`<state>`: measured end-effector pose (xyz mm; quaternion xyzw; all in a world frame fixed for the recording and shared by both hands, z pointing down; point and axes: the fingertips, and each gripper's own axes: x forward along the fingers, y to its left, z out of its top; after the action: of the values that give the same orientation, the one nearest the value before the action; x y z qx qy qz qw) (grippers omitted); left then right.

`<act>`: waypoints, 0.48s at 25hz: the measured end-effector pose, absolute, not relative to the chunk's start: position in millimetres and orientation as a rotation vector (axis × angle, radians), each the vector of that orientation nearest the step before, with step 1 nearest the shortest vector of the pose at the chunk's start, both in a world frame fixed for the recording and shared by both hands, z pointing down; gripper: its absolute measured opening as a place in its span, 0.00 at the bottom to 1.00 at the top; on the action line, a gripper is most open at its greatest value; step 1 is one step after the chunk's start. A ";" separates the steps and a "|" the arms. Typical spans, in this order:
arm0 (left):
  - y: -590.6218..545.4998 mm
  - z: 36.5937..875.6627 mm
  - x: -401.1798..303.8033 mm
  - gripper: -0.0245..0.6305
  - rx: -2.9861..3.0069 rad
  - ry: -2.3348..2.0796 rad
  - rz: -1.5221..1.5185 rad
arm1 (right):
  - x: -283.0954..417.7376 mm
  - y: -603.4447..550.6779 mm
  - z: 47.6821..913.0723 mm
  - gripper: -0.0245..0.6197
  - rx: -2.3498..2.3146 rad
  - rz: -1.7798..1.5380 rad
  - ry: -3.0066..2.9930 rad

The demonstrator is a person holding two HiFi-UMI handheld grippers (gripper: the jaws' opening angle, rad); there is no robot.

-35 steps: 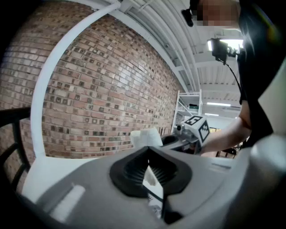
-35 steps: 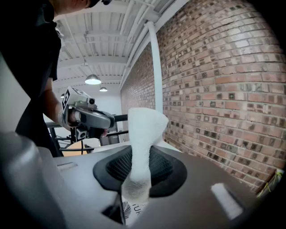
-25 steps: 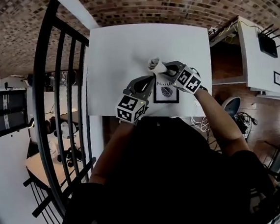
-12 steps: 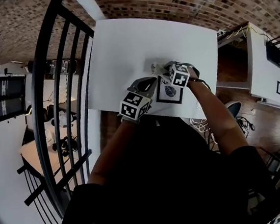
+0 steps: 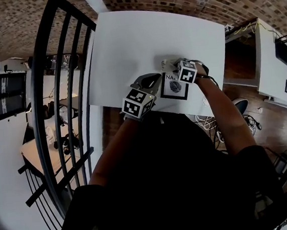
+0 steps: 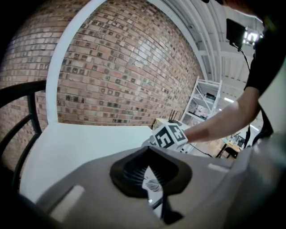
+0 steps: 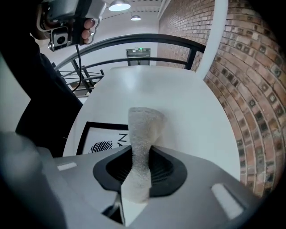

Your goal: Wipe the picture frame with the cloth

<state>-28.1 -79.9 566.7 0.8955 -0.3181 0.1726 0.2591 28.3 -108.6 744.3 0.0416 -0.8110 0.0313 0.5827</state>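
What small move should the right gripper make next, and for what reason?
Probably draw the cloth back across the picture frame: the right gripper clamps the cloth, whose tip reaches past the frame's top edge, while the left gripper holds it.

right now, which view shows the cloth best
The right gripper view: the cloth fills the middle, clamped in the jaws of the right gripper, its end over the picture frame. The head view shows only a pale scrap by that gripper. In the left gripper view I cannot make it out.

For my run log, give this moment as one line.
left gripper: shut on picture frame | right gripper: shut on cloth | picture frame: lying on table
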 end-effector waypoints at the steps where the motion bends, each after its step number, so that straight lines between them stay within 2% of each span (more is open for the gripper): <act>1: -79.8 567.1 -27.7 0.04 2.426 -0.859 0.470 | 32.3 -109.7 744.5 0.18 0.106 0.072 -1.891; 12: -76.9 560.0 0.1 0.04 2.467 -0.784 0.481 | 102.5 -99.1 746.1 0.18 0.189 0.125 -1.806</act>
<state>0.1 -76.9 560.0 0.9069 -0.2881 0.1768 0.2514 102.5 -99.1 746.1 0.0820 -0.7835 0.0544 0.6135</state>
